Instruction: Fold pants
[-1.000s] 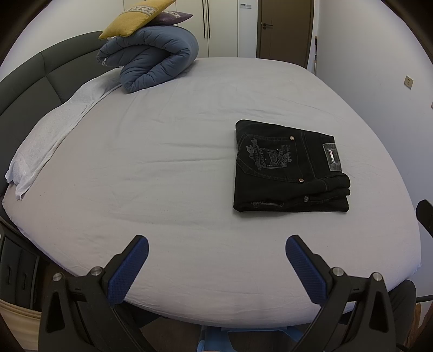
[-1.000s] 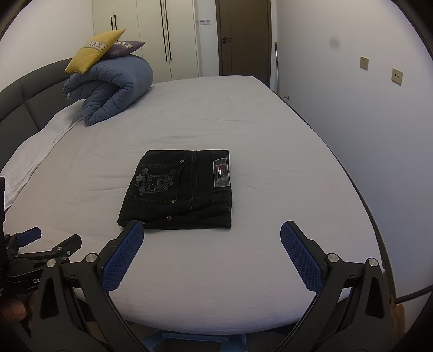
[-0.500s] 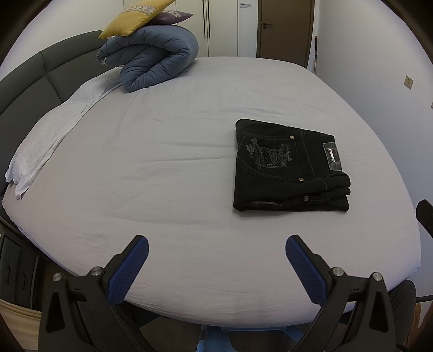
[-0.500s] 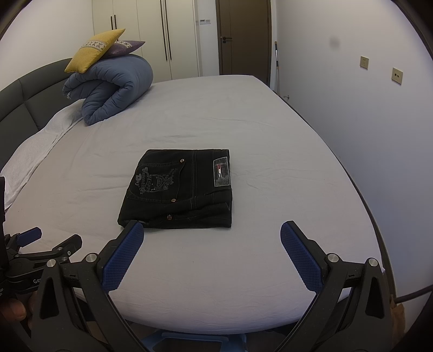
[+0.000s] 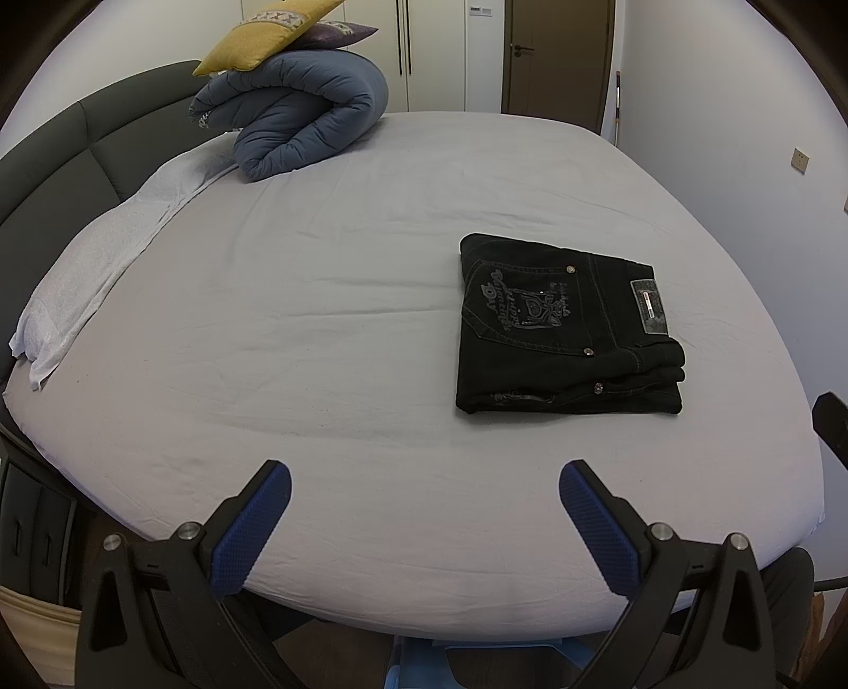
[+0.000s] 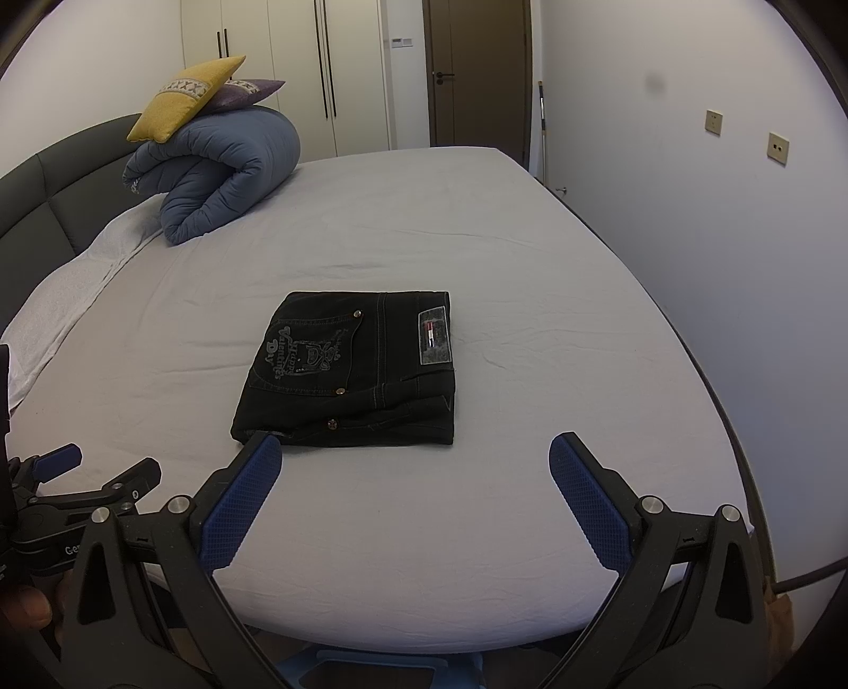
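Black jeans (image 5: 562,328) lie folded into a compact rectangle on the bed, back pocket embroidery and waist label facing up; they also show in the right wrist view (image 6: 355,371). My left gripper (image 5: 424,482) is open and empty near the bed's front edge, well short and left of the jeans. My right gripper (image 6: 416,461) is open and empty, just in front of the jeans, not touching them. The left gripper's body (image 6: 63,482) shows at the left edge of the right wrist view.
The bed (image 5: 318,318) has a pale grey sheet. A rolled blue duvet (image 5: 297,127) with a yellow cushion (image 5: 259,37) sits at the back left by the dark headboard (image 5: 63,175). A white wall (image 6: 715,238) runs close along the right side.
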`<state>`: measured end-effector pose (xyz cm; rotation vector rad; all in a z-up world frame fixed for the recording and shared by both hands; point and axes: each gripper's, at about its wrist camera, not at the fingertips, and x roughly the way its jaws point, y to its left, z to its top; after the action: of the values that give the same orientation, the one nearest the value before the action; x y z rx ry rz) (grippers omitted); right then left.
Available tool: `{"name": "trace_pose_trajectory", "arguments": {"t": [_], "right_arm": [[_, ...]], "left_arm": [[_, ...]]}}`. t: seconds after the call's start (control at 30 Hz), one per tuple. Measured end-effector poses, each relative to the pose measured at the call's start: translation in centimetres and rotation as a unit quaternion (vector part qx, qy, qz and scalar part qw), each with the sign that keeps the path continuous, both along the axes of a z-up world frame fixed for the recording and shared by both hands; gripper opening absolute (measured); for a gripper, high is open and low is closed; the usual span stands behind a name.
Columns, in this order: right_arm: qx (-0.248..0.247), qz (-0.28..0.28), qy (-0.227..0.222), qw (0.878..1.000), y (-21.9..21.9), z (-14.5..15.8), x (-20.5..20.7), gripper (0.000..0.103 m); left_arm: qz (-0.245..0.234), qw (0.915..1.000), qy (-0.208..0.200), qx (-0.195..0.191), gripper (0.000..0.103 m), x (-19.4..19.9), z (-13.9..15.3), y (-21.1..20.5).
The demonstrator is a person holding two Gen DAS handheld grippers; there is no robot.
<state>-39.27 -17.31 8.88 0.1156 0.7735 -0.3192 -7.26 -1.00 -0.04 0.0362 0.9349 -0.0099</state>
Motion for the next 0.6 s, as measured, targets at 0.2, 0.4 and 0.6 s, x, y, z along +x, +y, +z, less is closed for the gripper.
{"name": "trace_pose_trajectory", "arguments": {"t": [0.2, 0.4, 0.6], "right_arm": [[0.001, 0.000, 0.000, 1.000, 0.15, -0.19, 0.04, 0.103], [0.001, 0.000, 0.001, 1.000, 0.13, -0.15, 0.02, 0.103], [0.001, 0.000, 0.000, 1.000, 0.21, -0.27, 0.02, 0.103]], "left_arm": [[0.000, 1.0000, 0.000, 0.001, 0.103, 0.06, 0.03, -0.04], [-0.001, 1.0000, 0.001, 0.001, 0.103, -0.16, -0.09, -0.02], [-0.002, 1.0000, 0.002, 0.000, 0.103, -0.29, -0.13, -0.06]]}}
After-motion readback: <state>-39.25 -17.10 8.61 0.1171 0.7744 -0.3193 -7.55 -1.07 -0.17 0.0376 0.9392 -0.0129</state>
